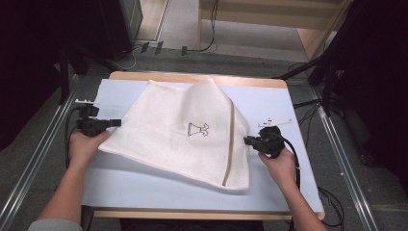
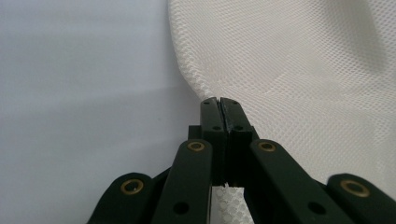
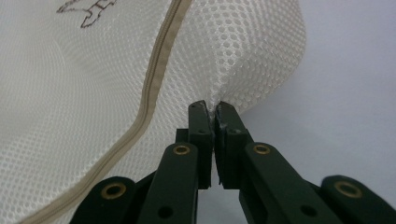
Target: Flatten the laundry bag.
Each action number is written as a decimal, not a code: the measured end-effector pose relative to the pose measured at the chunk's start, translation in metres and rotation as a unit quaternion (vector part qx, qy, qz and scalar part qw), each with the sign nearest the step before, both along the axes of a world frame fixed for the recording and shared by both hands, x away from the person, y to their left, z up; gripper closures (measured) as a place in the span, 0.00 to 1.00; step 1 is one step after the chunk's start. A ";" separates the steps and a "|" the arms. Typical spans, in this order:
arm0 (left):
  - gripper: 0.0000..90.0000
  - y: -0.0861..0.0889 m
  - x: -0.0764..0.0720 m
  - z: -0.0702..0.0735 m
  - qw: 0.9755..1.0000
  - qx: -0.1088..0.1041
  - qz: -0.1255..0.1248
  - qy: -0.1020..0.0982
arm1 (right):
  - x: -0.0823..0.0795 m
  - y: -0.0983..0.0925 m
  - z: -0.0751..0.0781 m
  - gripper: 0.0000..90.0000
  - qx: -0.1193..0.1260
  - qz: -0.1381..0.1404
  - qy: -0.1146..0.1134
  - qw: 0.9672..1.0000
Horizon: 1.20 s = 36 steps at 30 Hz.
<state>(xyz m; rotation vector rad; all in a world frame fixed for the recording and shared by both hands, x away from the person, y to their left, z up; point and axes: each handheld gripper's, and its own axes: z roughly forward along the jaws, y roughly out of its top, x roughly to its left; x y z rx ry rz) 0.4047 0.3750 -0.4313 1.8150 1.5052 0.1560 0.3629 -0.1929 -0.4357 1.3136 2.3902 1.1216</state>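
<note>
The table point(image 1: 192, 192) is being viewed from above and behind, facing forward and down. The mesh bag point(image 1: 183, 130) is being viewed at close range by 2 tool-mounted cameras, shared by all 3 views.

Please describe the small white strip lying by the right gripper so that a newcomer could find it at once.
Start at the pale blue table top and the white mesh laundry bag with a beige zip spread across it. Just beyond the bag's right edge, above the right gripper, lies a small flat white plastic strip. Unlike the soft mesh, it is rigid, narrow and bears tiny dark marks.
</note>
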 end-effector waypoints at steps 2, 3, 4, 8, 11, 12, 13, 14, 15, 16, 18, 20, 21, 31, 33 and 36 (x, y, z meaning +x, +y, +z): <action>1.00 0.001 0.003 -0.001 1.000 -0.006 -0.001 -0.004 | -0.003 0.002 -0.001 0.98 -0.002 0.001 0.006 1.000; 1.00 0.003 0.006 -0.001 1.000 -0.009 -0.003 0.002 | -0.010 0.004 -0.005 0.98 -0.008 0.007 0.009 1.000; 1.00 0.003 0.007 -0.002 1.000 -0.007 -0.007 0.001 | -0.012 0.005 -0.006 0.97 -0.010 0.007 0.013 1.000; 0.98 0.003 0.009 -0.003 1.000 0.002 -0.012 0.003 | -0.023 0.005 -0.007 0.97 0.001 0.015 0.025 1.000; 0.94 0.002 0.008 -0.001 1.000 0.007 -0.017 0.001 | -0.031 0.006 -0.005 0.89 0.006 0.034 0.018 0.999; 0.87 0.002 0.005 0.002 1.000 0.003 -0.020 -0.005 | -0.033 0.004 -0.002 0.79 0.007 0.030 0.006 0.999; 0.84 0.002 0.005 0.002 1.000 0.003 -0.020 -0.005 | -0.033 0.004 -0.002 0.79 0.007 0.030 0.006 0.999; 0.84 0.003 0.004 0.004 1.000 -0.002 -0.020 -0.007 | -0.032 0.002 0.000 0.77 0.009 0.027 0.001 1.000; 0.81 0.004 0.002 0.006 1.000 -0.006 -0.020 -0.009 | -0.031 0.000 0.002 0.75 0.015 0.024 -0.005 1.000; 0.75 0.007 -0.002 0.011 1.000 -0.017 -0.017 -0.016 | -0.030 -0.006 0.007 0.72 0.027 0.015 -0.017 0.999; 0.71 0.008 -0.006 0.016 1.000 -0.019 -0.016 -0.018 | -0.028 -0.010 0.012 0.71 0.033 0.005 -0.029 0.999; 0.67 0.007 -0.008 0.018 1.000 -0.016 -0.018 -0.017 | -0.024 -0.014 0.016 0.71 0.039 -0.007 -0.039 0.998; 0.66 0.004 -0.012 0.020 1.000 -0.010 -0.022 -0.016 | -0.020 -0.015 0.016 0.71 0.040 -0.011 -0.046 0.998; 0.62 -0.020 -0.040 0.033 0.999 -0.006 -0.042 -0.026 | 0.031 -0.022 0.009 0.80 0.041 -0.055 -0.045 0.997; 0.62 -0.024 -0.046 0.033 0.999 -0.003 -0.044 -0.024 | 0.043 -0.022 0.006 0.79 0.039 -0.060 -0.045 0.996; 0.62 -0.028 -0.053 0.032 0.999 0.001 -0.050 -0.022 | 0.054 -0.022 0.002 0.78 0.042 -0.060 -0.043 0.996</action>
